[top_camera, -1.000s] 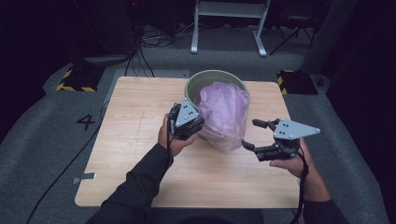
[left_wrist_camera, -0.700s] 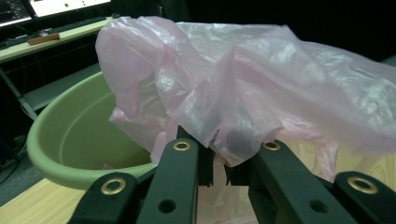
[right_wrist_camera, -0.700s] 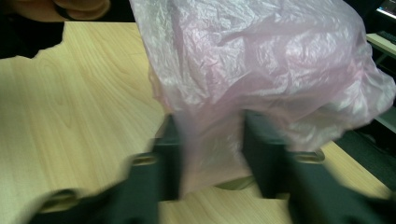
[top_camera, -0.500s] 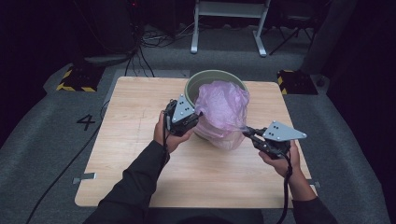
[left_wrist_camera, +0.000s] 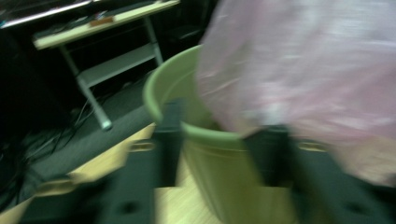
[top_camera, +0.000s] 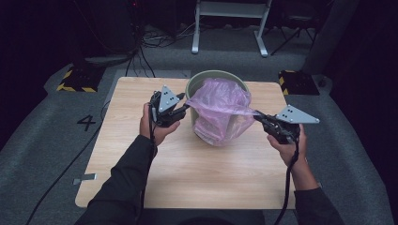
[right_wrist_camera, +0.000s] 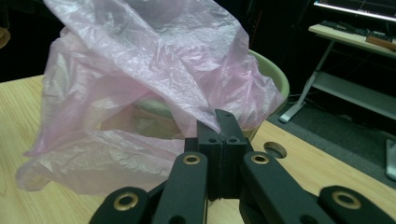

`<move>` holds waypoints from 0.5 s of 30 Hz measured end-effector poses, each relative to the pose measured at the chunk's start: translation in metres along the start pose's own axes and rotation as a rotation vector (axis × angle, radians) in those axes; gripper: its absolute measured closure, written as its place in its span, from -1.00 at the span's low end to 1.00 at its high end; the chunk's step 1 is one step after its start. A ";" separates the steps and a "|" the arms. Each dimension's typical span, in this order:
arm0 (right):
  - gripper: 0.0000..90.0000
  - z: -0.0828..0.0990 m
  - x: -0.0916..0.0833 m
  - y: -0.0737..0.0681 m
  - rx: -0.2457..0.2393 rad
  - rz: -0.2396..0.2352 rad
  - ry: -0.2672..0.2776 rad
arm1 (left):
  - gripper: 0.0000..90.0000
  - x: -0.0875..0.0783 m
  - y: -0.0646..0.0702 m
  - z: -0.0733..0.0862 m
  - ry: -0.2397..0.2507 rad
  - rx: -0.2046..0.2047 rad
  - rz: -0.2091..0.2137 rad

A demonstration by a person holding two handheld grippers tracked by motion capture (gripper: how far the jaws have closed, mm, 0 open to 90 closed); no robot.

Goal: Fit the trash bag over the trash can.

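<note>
Left hand-held gripper (top_camera: 184, 108): it is at the left side of the green bin, and the person's left hand (top_camera: 155, 127) holds it from below. Its jaws have just been opening. In the left gripper view they stand apart, one at each side of the bin rim, and I cannot tell if the pads touch the rim or the bag, because the picture is blurred.

Green bin (top_camera: 195, 86): it stands upright on the bench (top_camera: 122, 154), toward the far edge and near the middle of it. The rim is round and open at the top.

Pink bag (top_camera: 220, 105): it is a thin, creased plastic bag which sits in the bin. It rises above the rim and hangs over the near side of the bin down toward the bench. One corner is stretched to the right, away from the bin.

Right hand-held gripper (top_camera: 257, 116): it is to the right of the bin, apart from it, and the person's right hand (top_camera: 287, 143) holds it. In the right gripper view the jaws are pressed together, and the stretched corner of the pink bag is pinched between them.
</note>
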State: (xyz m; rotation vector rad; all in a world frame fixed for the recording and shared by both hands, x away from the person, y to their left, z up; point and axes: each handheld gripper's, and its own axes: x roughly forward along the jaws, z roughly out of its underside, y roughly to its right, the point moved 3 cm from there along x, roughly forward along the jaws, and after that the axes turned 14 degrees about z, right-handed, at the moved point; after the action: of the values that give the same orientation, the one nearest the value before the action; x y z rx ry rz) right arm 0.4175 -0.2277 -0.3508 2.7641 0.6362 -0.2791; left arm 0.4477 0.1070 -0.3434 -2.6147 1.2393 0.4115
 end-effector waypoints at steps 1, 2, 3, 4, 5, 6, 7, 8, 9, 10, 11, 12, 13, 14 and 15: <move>1.00 0.000 0.001 0.002 0.015 -0.004 -0.003 | 0.01 -0.001 -0.002 0.001 -0.001 -0.032 0.021; 1.00 0.001 0.002 0.003 0.030 -0.008 -0.004 | -0.18 -0.004 -0.002 0.002 0.003 -0.055 0.048; 1.00 0.001 0.003 0.005 0.047 -0.006 -0.009 | -0.31 -0.006 0.000 0.003 0.009 -0.057 0.055; 1.00 0.002 0.004 0.005 0.054 -0.006 -0.011 | -0.33 -0.010 0.003 0.004 0.011 -0.045 0.064; 1.00 0.002 0.004 0.006 0.059 -0.011 -0.013 | -0.36 -0.014 0.009 0.006 0.017 -0.034 0.081; 1.00 0.003 0.005 0.006 0.059 -0.009 -0.018 | -0.38 -0.017 0.016 0.008 0.025 -0.031 0.101; 1.00 0.003 0.005 0.007 0.061 -0.004 -0.023 | -0.40 -0.023 0.026 0.010 0.031 -0.023 0.123; 1.00 0.003 0.006 0.007 0.064 -0.006 -0.026 | -0.41 -0.026 0.035 0.011 0.037 -0.004 0.137; 1.00 0.003 0.006 0.008 0.058 -0.003 -0.028 | -0.41 -0.029 0.042 0.012 0.041 0.008 0.150; 1.00 0.003 0.007 0.008 0.058 0.001 -0.034 | -0.41 -0.031 0.052 0.013 0.038 0.020 0.170; 1.00 0.003 0.008 0.009 0.062 0.003 -0.041 | -0.40 -0.031 0.062 0.014 0.026 0.040 0.175; 1.00 0.003 0.008 0.009 0.069 0.001 -0.045 | -0.40 -0.032 0.072 0.015 0.020 0.054 0.188; 1.00 0.003 0.009 0.010 0.072 0.001 -0.047 | -0.39 -0.032 0.080 0.016 0.021 0.054 0.217; 1.00 0.002 0.009 0.009 0.073 0.000 -0.049 | -0.36 -0.031 0.087 0.017 0.027 0.047 0.248; 1.00 0.002 0.009 0.009 0.072 -0.001 -0.049 | -0.33 -0.029 0.094 0.017 0.027 0.039 0.269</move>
State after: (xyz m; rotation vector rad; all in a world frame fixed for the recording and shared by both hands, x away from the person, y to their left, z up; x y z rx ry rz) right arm 0.4293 -0.2323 -0.3528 2.8160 0.6274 -0.3761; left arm 0.3541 0.0752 -0.3569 -2.4351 1.5978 0.3939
